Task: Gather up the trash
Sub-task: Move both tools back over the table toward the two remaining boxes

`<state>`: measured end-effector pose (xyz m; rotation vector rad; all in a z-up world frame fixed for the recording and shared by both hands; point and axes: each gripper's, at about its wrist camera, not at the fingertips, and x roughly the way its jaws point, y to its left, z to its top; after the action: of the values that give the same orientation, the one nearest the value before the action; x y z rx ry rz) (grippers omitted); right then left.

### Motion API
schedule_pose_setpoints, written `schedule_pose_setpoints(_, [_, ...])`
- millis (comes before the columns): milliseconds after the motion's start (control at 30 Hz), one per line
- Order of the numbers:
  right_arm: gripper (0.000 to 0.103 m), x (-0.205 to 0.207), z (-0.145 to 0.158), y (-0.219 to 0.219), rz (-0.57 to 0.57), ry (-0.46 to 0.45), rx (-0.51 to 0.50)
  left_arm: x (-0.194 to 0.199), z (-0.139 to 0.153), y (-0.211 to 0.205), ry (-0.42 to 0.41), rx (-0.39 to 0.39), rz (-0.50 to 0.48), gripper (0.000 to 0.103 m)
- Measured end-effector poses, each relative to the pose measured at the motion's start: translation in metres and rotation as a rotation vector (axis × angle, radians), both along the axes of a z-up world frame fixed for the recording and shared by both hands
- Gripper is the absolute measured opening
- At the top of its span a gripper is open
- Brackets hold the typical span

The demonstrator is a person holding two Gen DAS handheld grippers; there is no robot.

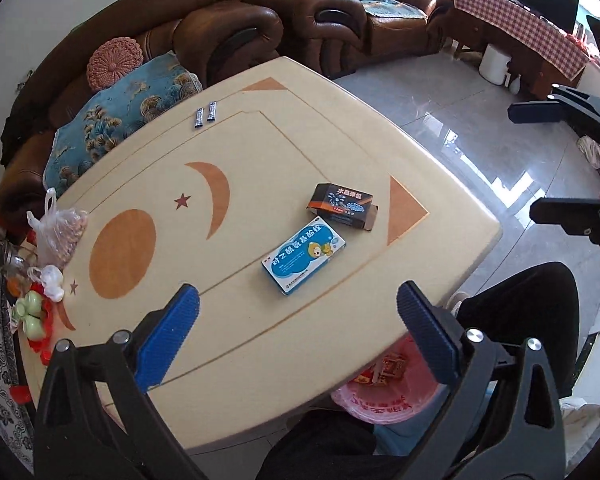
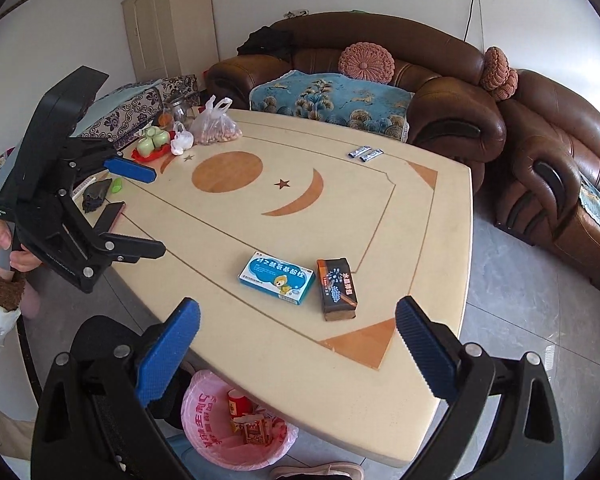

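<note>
A blue and white medicine box (image 1: 304,256) (image 2: 277,278) lies flat on the cream table (image 1: 300,152) (image 2: 340,208). Beside it sits a black and orange carton (image 1: 342,206) (image 2: 337,288). Two small silver sachets (image 1: 205,114) (image 2: 365,154) lie near the table's sofa side. A bin lined with a pink bag (image 1: 384,392) (image 2: 236,420) stands on the floor under the near table edge, with red wrappers inside. My left gripper (image 1: 300,320) (image 2: 159,212) hovers open and empty above the table edge. My right gripper (image 2: 298,344) (image 1: 540,164) is likewise open and empty, above the corner.
A bag of nuts (image 2: 216,124), a glass jar (image 2: 178,108), green cups on a red tray (image 2: 152,142) and a knotted white bag (image 2: 182,142) crowd one table end. A brown leather sofa (image 2: 440,92) wraps two sides. A person's dark trouser leg (image 1: 520,312) is beside the bin.
</note>
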<state>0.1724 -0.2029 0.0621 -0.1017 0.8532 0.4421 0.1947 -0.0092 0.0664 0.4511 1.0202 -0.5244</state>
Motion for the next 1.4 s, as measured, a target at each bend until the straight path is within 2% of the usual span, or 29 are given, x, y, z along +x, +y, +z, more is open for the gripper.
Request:
schedule_pose_setpoints(100, [0.096, 0.017, -0.005, -0.002, 0.004, 0.016, -0.002, 0.015, -0.008, -0.005, 0.016, 0.003, -0.029, 0.097])
schedule_pose_setpoints(333, [0.096, 0.051, -0.013, -0.008, 0.005, 0.018, -0.038, 0.048, -0.031, -0.015, 0.038, 0.065, -0.095, 0.097])
schedule_pose_setpoints(567, [0.096, 0.08, -0.031, -0.012, 0.009, 0.061, -0.045, 0.061, -0.056, -0.028, 0.045, 0.126, -0.187, 0.097])
schedule_pose_setpoints(800, [0.096, 0.105, -0.056, -0.013, 0.02, 0.109, -0.04, 0.073, -0.093, -0.042, 0.088, 0.198, -0.262, 0.097])
schedule_pose_setpoints(1100, [0.096, 0.131, -0.107, -0.004, 0.064, 0.193, -0.091, 0.078, -0.147, -0.059, 0.152, 0.288, -0.373, 0.097])
schedule_pose_setpoints(1400, [0.096, 0.157, -0.171, 0.011, 0.125, 0.299, -0.176, 0.089, -0.196, -0.071, 0.216, 0.369, -0.459, 0.097])
